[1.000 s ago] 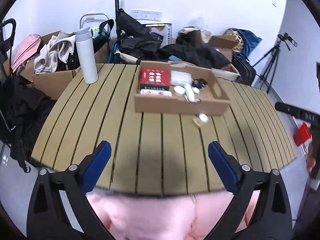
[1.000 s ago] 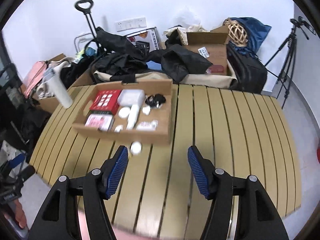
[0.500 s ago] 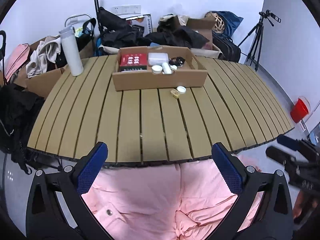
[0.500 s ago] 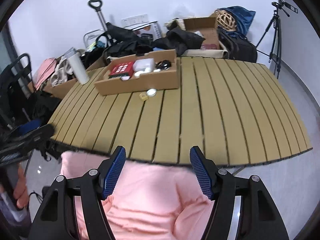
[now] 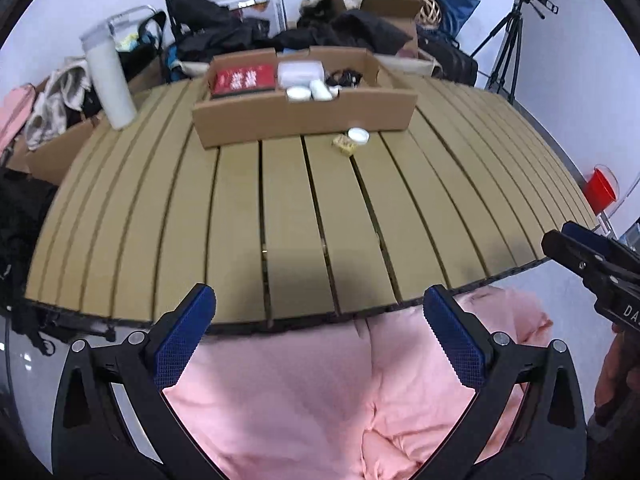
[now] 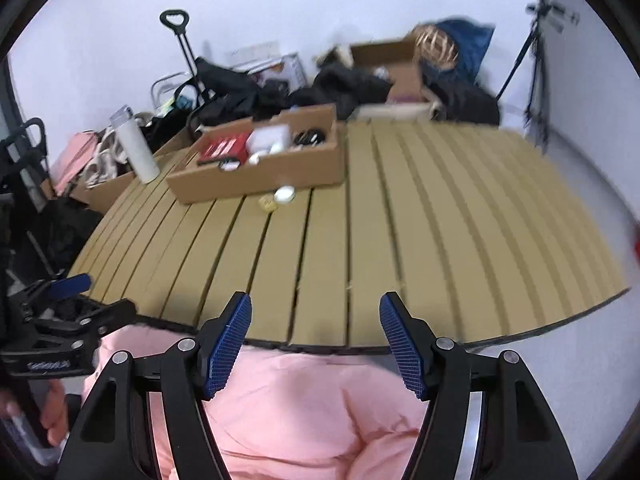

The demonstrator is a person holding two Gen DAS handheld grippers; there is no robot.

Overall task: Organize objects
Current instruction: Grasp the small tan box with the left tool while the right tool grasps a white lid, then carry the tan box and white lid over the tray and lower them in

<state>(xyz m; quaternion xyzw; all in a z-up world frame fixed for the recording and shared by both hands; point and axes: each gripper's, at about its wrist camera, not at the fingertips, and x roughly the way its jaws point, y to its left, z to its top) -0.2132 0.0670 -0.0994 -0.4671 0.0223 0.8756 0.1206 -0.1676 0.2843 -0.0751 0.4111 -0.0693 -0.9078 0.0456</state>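
A shallow cardboard box (image 5: pixel 304 114) (image 6: pixel 256 176) stands at the far side of the slatted wooden table (image 5: pixel 280 216) (image 6: pixel 400 220). It holds a red packet (image 5: pixel 244 78) (image 6: pixel 222 146), a white case (image 5: pixel 300 72), white jars and a black item. A small white jar (image 5: pixel 358 135) (image 6: pixel 285 194) and a small yellow packet (image 5: pixel 344 145) (image 6: pixel 267 202) lie on the table just in front of the box. My left gripper (image 5: pixel 320 334) and my right gripper (image 6: pixel 316 344) are both open and empty, held back off the near table edge above pink cloth.
A tall white bottle (image 5: pixel 109 80) (image 6: pixel 136 148) stands at the table's far left. Bags, boxes and a tripod (image 5: pixel 508 36) crowd the floor behind. A red bin (image 5: pixel 600 188) sits on the right. The pink cloth (image 5: pixel 340 400) lies below the grippers.
Both grippers have drawn back from over the table to beyond its near edge, then edged forward a little. Both stayed open. The objects on the table have not moved.
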